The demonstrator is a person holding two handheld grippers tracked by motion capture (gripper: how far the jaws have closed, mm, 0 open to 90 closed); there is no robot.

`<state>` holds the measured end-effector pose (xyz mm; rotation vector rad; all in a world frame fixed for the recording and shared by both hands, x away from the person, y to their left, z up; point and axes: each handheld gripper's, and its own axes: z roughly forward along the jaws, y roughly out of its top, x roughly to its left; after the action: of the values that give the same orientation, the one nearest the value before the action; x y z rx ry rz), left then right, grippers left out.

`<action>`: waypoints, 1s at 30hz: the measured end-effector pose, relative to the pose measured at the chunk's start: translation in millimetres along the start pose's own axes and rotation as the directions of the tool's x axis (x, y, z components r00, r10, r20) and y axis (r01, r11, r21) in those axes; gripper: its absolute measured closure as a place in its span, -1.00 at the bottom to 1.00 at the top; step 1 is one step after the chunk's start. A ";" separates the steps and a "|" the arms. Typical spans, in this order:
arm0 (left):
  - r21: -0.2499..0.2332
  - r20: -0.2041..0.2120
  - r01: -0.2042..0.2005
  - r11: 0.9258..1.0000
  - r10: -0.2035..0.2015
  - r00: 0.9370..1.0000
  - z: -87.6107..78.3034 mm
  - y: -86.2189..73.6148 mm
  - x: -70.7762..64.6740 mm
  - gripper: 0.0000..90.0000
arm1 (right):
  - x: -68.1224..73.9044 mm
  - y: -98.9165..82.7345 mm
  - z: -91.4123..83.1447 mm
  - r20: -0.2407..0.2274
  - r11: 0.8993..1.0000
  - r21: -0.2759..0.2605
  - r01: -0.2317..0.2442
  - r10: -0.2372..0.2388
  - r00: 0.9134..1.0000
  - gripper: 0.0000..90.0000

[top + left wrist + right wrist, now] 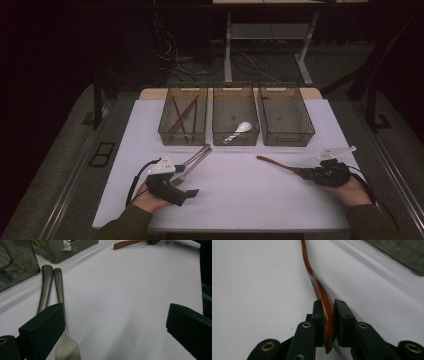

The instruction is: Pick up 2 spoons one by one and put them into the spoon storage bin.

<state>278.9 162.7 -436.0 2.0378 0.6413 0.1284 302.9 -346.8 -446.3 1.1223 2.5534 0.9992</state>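
— Three smoked-plastic mesh bins [233, 95] sat in the upper middle of the frame; how far along was the sorting?

— Partway, I judged. Brown chopsticks [183, 114] and a white spoon [240, 130] were binned. The right gripper [306, 173] clamped a reddish-brown wooden utensil [322, 293] at lower right; the left gripper [115, 322] gaped beside a steel fork [62, 315] and a steel handle [45, 287].

Dim room, dark surroundings; only the white table [240, 200] is lit (soft shadows, slight blur).

The high view looks forward and down on the white rectangular table [260, 200] – both gripper views skim low, close over that same table [125, 302] [249, 290].
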 end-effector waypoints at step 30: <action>-0.009 0.010 -0.005 1.000 0.005 1.000 -0.4 0.3 -0.4 -0.97 | 0.6 14.2 -23.7 -0.038 0.987 -0.155 -0.053 0.048 0.998 0.76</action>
<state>278.6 162.7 -435.5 2.0304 0.6281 0.1235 301.2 -351.6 -419.1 1.1411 2.4340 1.2167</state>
